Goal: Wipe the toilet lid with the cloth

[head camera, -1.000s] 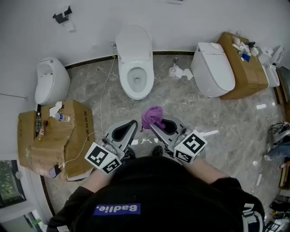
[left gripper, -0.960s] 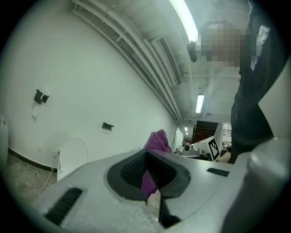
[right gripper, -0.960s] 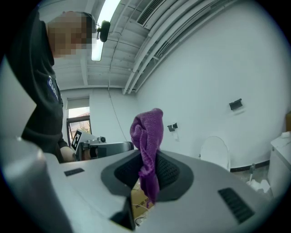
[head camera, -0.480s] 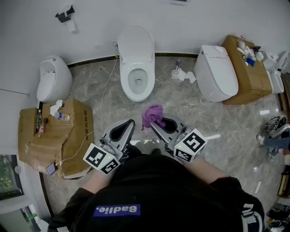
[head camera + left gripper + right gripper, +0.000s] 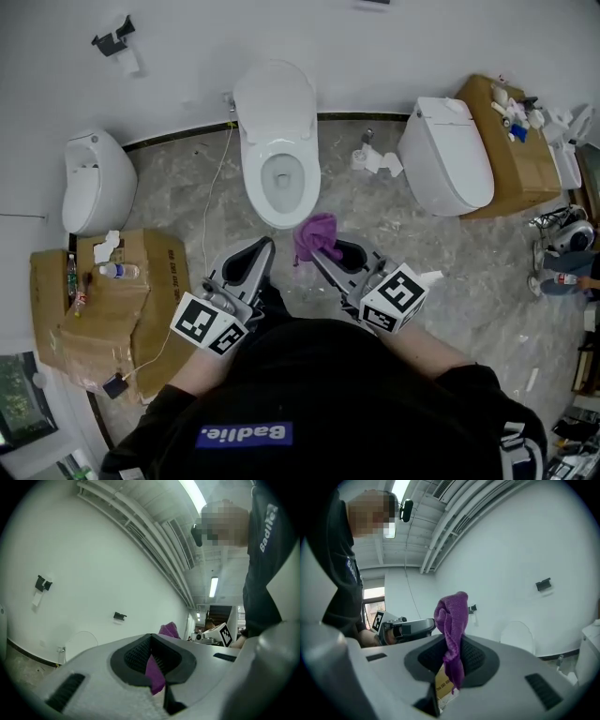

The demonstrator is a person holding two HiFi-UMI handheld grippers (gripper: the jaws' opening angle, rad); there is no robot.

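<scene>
Now the right tool [image 5: 316, 256] clamps the purple cloth [image 5: 317, 232], bunched above its jaws; left tool [image 5: 264, 247] closed.

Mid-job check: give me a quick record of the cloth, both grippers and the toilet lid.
cloth: purple, bunched, standing up from the right gripper
right gripper: shut on cloth
left gripper: shut on a thin purple strip
toilet lid: raised against the wall, untouched
wiping: not yet begun
</scene>
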